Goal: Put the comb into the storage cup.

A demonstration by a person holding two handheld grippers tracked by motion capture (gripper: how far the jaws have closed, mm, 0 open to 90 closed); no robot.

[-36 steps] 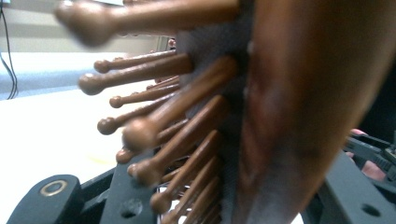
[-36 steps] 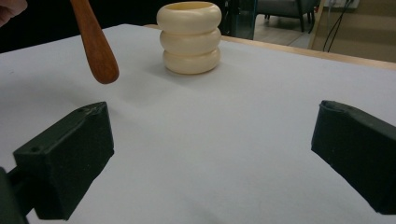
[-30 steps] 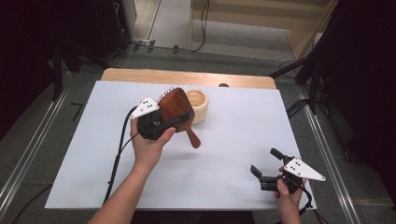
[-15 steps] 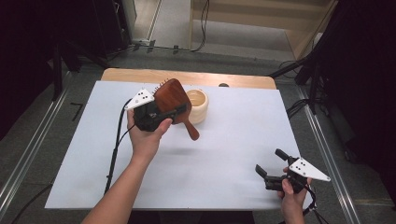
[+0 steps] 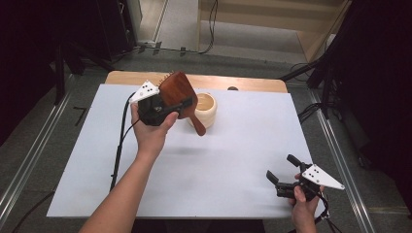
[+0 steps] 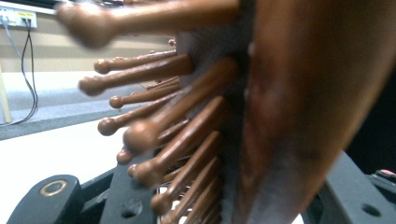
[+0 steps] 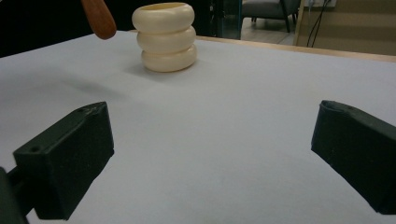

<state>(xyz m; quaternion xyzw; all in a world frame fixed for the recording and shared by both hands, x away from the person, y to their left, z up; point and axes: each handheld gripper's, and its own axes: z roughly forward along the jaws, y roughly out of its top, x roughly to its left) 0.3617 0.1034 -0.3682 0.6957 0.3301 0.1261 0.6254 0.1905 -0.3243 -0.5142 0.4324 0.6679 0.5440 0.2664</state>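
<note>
A dark brown wooden hairbrush (image 5: 176, 91) is held in the air above the white sheet, with my left gripper (image 5: 180, 103) shut on its head. Its handle (image 5: 197, 126) slants down in front of a cream ribbed cup (image 5: 208, 110) standing at the back of the sheet. In the left gripper view the brush's back (image 6: 289, 102) and its round-tipped wooden bristles (image 6: 163, 135) sit between the jaws. My right gripper (image 5: 281, 167) rests low near the front right corner, open, with nothing between its jaws. From the right gripper (image 7: 217, 140) view, the cup (image 7: 164, 37) stands far ahead and the handle tip (image 7: 99, 18) hangs beside it.
The white sheet (image 5: 233, 155) covers a wooden table whose bare far edge (image 5: 243, 83) shows behind the cup. A black cable (image 5: 120, 141) trails from the left gripper down the sheet's left side. Metal rails (image 5: 29, 160) and dark floor flank the table.
The left hand has lifted the brush and carried it a little toward the back of the table, next to the cup. The right gripper has stayed put, still open.
</note>
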